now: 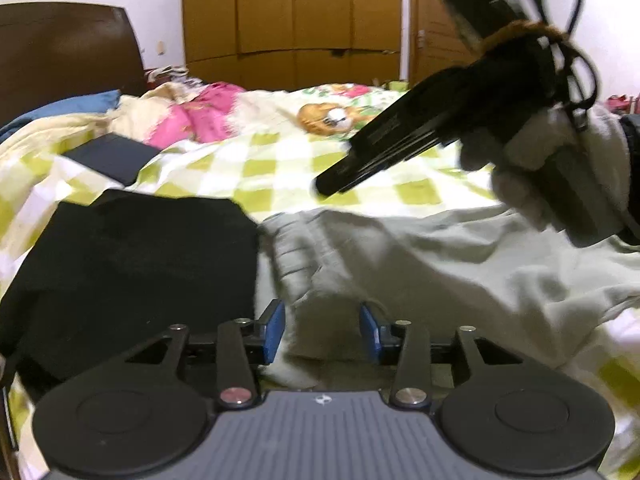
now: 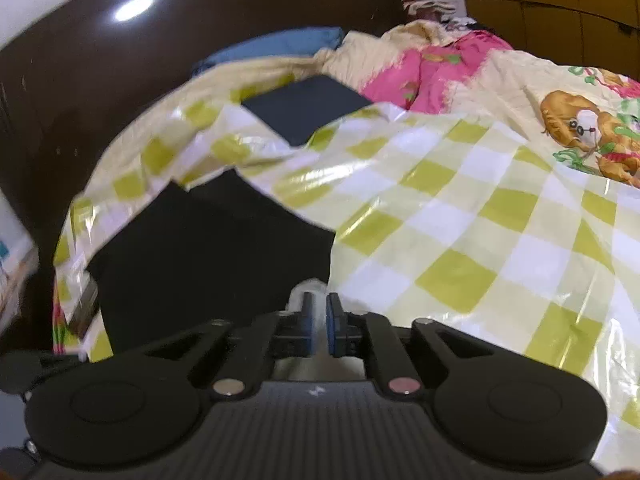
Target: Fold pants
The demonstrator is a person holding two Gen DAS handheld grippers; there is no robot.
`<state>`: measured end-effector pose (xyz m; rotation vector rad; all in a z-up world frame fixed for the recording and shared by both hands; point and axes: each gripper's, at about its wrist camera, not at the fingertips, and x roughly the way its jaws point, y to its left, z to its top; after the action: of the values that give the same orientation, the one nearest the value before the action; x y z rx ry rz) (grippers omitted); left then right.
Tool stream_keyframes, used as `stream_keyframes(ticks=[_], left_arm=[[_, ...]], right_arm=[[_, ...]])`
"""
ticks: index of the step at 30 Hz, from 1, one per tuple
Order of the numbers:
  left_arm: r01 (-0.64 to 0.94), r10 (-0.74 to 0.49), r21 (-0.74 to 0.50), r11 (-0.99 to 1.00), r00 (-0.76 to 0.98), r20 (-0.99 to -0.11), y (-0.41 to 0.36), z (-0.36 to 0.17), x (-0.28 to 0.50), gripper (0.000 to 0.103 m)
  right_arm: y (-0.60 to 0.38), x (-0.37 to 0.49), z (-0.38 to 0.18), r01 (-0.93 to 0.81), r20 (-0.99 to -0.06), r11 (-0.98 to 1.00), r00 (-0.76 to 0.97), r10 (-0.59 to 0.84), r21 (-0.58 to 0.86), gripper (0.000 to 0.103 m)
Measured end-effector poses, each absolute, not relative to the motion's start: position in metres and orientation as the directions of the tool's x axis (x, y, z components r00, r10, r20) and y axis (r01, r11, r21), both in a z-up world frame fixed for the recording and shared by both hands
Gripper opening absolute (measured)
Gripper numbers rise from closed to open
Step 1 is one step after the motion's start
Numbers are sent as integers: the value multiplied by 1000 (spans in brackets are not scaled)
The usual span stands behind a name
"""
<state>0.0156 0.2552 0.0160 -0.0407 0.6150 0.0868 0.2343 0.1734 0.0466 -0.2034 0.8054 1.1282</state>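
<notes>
Pale grey-white pants lie crumpled on the bed, their ribbed waistband next to a black garment. My left gripper hovers low over the pants' near edge. Its blue pads stand well apart, with cloth lying loosely between them, not pinched. A white-gloved hand holds my right gripper above the waistband, pointing down-left, and no cloth hangs from its tip. In the right wrist view the right gripper has a narrow gap between its pads, and pale cloth shows through and past the tips.
A black garment lies folded left of the pants. Farther back, a dark flat folded item rests on the green-checked sheet. A pink and cream quilt, a dark headboard and wooden wardrobes stand beyond.
</notes>
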Motion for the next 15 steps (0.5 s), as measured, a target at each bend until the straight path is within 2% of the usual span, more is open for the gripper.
stream_keyframes(ticks=[2, 4, 5, 6, 7, 8, 9, 10, 11, 15], left_arm=[[-75, 52, -18, 997, 817, -574, 255, 16, 19, 66], [-68, 55, -1, 998, 812, -581, 254, 12, 26, 68], [-73, 58, -2, 997, 806, -590, 256, 8, 31, 68], [-84, 63, -6, 996, 794, -604, 256, 5, 35, 68], [-89, 59, -18, 996, 781, -622, 259, 2, 38, 68], [-94, 57, -25, 995, 769, -637, 260, 0, 41, 63], [-103, 71, -12, 995, 761, -644, 260, -2, 42, 56], [-110, 91, 12, 994, 753, -652, 259, -4, 43, 36], [-110, 95, 19, 994, 748, -657, 259, -5, 43, 25], [-130, 101, -4, 991, 788, -608, 268, 7, 40, 21]], right_arm=[[182, 230, 46, -873, -683, 450, 212, 699, 189, 47], [195, 228, 42, -881, -689, 448, 231, 687, 152, 54], [203, 228, 38, -884, -702, 443, 220, 677, 150, 62], [211, 229, 33, -883, -726, 443, 205, 656, 152, 60], [219, 232, 25, -879, -760, 454, 194, 620, 146, 58], [224, 233, 18, -873, -782, 468, 195, 592, 137, 36], [224, 234, 12, -873, -791, 469, 190, 581, 135, 6], [223, 235, 8, -871, -801, 468, 171, 574, 150, 5], [219, 236, 8, -868, -799, 469, 161, 579, 165, 4], [201, 241, 28, -864, -745, 464, 176, 644, 197, 3]])
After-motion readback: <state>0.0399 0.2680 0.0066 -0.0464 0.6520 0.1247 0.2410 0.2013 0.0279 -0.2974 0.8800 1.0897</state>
